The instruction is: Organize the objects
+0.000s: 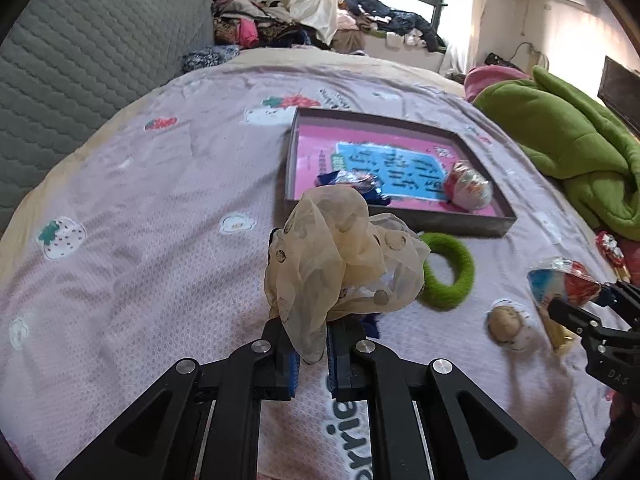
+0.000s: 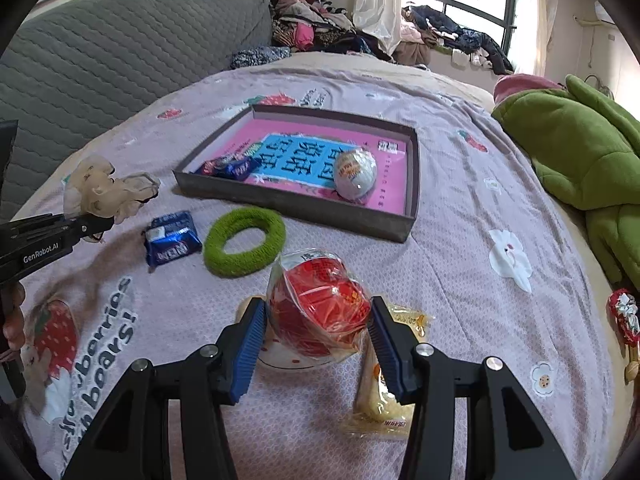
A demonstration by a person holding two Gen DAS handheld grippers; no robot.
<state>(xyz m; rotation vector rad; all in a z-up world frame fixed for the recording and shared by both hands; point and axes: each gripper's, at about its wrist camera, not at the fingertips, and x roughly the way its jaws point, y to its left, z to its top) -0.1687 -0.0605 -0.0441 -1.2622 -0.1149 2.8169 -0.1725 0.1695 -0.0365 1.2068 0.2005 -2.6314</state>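
My left gripper [image 1: 308, 334] is shut on a sheer beige scrunchie [image 1: 340, 256] and holds it above the bedspread; in the right wrist view that gripper [image 2: 94, 224] and the scrunchie [image 2: 104, 188] are at the left. My right gripper [image 2: 318, 320] is shut on a red ball in clear wrap [image 2: 316, 304], its blue pads pressing both sides. A shallow grey tray [image 1: 400, 222] [image 2: 296, 206] lies beyond, holding a pink book, blue candy wrappers [image 2: 230, 168] and a white wrapped egg [image 2: 356, 174]. On the bed near the tray lie a green scrunchie [image 2: 214, 250] and a blue snack packet [image 2: 172, 242].
A yellow packet [image 2: 384, 396] lies under my right gripper, and a beige nut-like ball [image 1: 506, 322] sits beside it. A green blanket [image 2: 580, 152] is heaped at the right, with a red candy [image 2: 624, 316] near the edge. A grey headboard [image 1: 80, 60] stands at the left.
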